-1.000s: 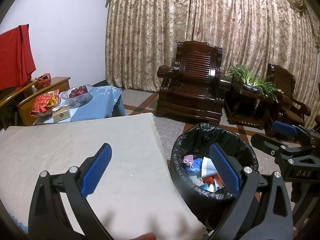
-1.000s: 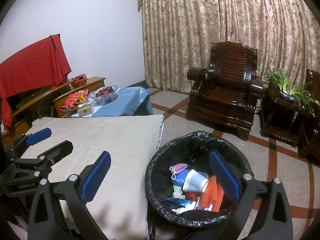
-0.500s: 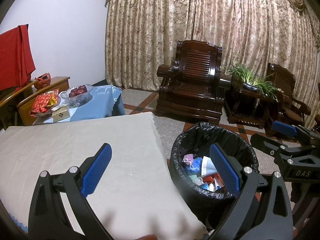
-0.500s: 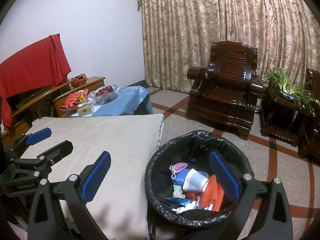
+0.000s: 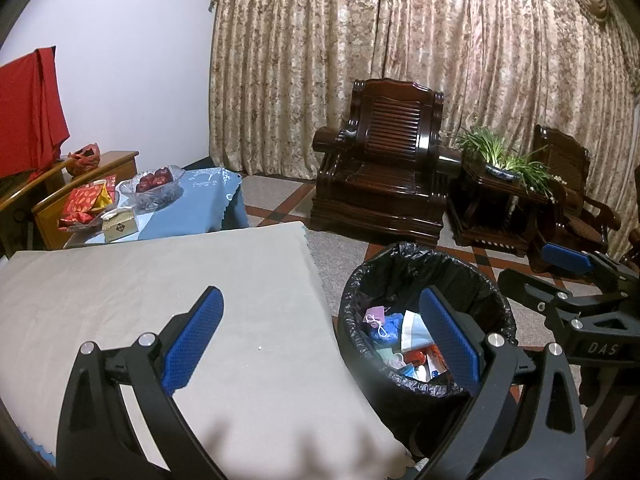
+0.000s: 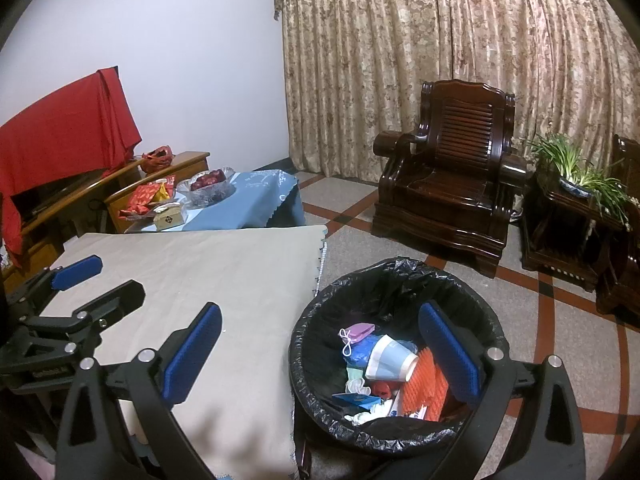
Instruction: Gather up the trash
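Note:
A bin with a black liner [image 5: 404, 264] [image 6: 384, 276] stands on the floor beside the table's right edge. It holds trash: a paper cup [image 6: 390, 360], an orange mesh piece [image 6: 424, 388], a pink mask [image 6: 360, 330] and wrappers. My left gripper [image 5: 320, 332] is open and empty, above the table edge and the bin. My right gripper [image 6: 320, 348] is open and empty over the bin's near rim. Each gripper shows in the other's view: the right one [image 5: 568, 276], the left one [image 6: 80, 280].
The table wears a beige cloth [image 5: 160, 280] [image 6: 208, 272]. Behind it a blue-covered table [image 5: 200, 200] holds a glass fruit bowl [image 5: 152, 186], a small box and red packets. Dark wooden armchairs [image 5: 384, 176] and a plant stand [image 5: 500, 184] stand by the curtain.
Both grippers have hardly moved; the views have shifted very slightly. Both stay open and empty.

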`<state>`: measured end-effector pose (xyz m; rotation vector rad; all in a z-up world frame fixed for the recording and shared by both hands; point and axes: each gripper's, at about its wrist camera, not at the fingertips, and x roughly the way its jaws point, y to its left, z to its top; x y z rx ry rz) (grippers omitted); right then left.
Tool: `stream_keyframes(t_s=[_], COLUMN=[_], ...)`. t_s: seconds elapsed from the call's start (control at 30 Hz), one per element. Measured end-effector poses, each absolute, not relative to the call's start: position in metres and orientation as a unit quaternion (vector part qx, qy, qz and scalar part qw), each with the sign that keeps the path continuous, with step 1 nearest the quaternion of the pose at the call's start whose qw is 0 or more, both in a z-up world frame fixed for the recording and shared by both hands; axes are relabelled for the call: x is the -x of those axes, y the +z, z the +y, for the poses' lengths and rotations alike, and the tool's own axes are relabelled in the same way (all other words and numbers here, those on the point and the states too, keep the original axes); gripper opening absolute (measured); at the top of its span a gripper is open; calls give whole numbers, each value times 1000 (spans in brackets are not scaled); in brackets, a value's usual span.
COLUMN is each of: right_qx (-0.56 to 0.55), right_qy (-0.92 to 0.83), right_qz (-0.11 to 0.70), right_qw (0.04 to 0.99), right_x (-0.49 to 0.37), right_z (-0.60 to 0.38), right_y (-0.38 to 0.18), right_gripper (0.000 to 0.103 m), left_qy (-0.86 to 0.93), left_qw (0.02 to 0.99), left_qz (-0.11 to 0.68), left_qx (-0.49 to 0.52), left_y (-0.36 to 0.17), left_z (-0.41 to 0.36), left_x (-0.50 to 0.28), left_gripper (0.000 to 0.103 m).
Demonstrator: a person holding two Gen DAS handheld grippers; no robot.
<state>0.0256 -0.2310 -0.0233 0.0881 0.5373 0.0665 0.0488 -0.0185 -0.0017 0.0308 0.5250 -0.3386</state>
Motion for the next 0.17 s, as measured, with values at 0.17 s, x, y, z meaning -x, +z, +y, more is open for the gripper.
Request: stream_keyframes(t_s=[0.17], right_qx=[-44], right_qy=[33], right_qz=[266], right_qw=[962], right_x=[-25], right_z=[-230], right_y=[-24], right_gripper=[97], left_qy=[-167], left_qw=[951], left_qz=[258], left_qx=[-16], left_y=[-1], left_z=[-18], left_x=[-47], left_gripper=[96])
